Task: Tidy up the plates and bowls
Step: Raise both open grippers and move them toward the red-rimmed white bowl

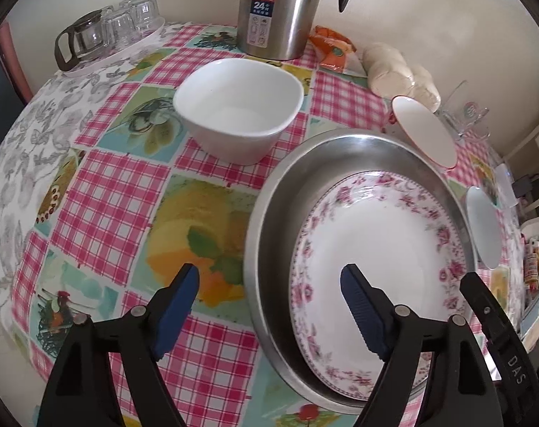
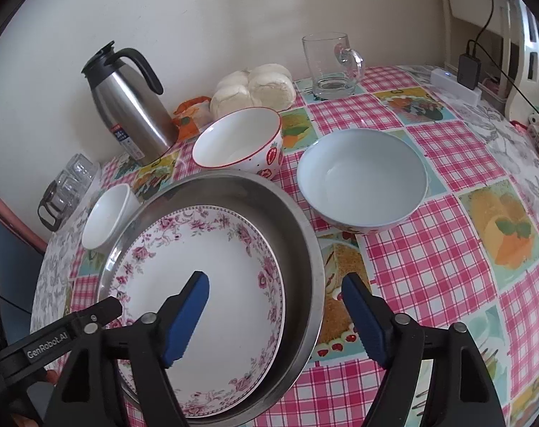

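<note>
Hovering over basin (image 1: 269, 213) holding plate (image 1: 376, 249); we keep both grippers (image 1: 269, 306) (image 2: 274, 311) released; white bowl (image 1: 239, 106) at 11 o'clock, left nearer.

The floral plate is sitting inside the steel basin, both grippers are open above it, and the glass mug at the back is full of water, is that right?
Not quite: the glass mug is empty, as the right wrist view shows. The rest holds: the floral plate lies inside the steel basin, and the left gripper and right gripper are both open.

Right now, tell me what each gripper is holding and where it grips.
Nothing is held. The left gripper and right gripper are both open, each straddling the rim of the steel basin that contains the floral plate, without closing on it.
</note>
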`<state>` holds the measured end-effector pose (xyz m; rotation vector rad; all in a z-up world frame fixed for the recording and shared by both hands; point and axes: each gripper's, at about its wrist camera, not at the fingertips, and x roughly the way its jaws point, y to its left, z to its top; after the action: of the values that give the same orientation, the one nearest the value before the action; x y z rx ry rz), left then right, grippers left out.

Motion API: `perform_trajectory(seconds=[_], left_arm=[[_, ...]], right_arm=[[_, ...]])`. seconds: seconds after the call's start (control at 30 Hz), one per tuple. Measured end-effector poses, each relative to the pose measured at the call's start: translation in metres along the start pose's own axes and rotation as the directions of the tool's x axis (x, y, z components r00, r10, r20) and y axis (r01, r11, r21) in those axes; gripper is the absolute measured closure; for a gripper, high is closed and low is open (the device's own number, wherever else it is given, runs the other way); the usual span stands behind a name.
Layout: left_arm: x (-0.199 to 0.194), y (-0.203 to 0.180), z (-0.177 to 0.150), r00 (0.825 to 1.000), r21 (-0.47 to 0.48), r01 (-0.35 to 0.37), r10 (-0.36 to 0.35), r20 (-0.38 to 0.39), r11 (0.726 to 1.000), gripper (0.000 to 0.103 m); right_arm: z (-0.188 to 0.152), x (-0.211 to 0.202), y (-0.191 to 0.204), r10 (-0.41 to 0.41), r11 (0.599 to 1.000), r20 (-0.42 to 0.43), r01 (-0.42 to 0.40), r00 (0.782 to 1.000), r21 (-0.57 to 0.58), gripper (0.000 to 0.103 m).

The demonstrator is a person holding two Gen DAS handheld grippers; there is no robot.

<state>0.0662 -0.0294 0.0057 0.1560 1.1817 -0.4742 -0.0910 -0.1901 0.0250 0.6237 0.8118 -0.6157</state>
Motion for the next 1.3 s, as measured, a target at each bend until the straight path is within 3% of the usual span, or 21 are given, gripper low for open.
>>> perform_trajectory(seconds=[0.17,0.27,0.37,0.67,0.9,1.3], left_arm=[[0.002,0.001,0.0,1.0,0.003,-0.019,0.019,0.002,1.0,0.02],[0.003,0.002,-0.001,1.0,0.002,-0.03,0.03,0.0,1.0,0.019],[0.004,0.003,0.0,0.999,-0.007,-0.037,0.037,-0.001,0.999,0.01],[0.004,0.004,-0.002,0.998,-0.017,-0.066,0.066,0.009,0.998,0.009],[-0.003,0.007,0.0,0.996,-0.032,-0.052,0.054,0.075,0.998,0.009],[-0.019,-0.004,0.013,0.979,-0.031,0.042,-0.035,0.2,0.999,0.009]], right_arm=[[-0.002,0.003,0.001,-0.007,1.0,-0.013,0.007,1.0,-0.018,0.017],[-0.002,0.004,0.001,-0.007,1.0,-0.014,0.006,1.0,-0.024,0.008],[-0.003,0.005,0.002,-0.011,0.999,-0.014,0.01,1.0,-0.034,0.0],[-0.002,0.006,-0.009,-0.035,0.999,-0.022,0.035,0.999,-0.01,0.0],[0.0,0.004,-0.017,-0.055,0.998,-0.018,0.055,0.998,0.009,0.0],[0.011,-0.012,-0.053,-0.106,0.991,0.046,0.101,0.993,0.087,0.0]])
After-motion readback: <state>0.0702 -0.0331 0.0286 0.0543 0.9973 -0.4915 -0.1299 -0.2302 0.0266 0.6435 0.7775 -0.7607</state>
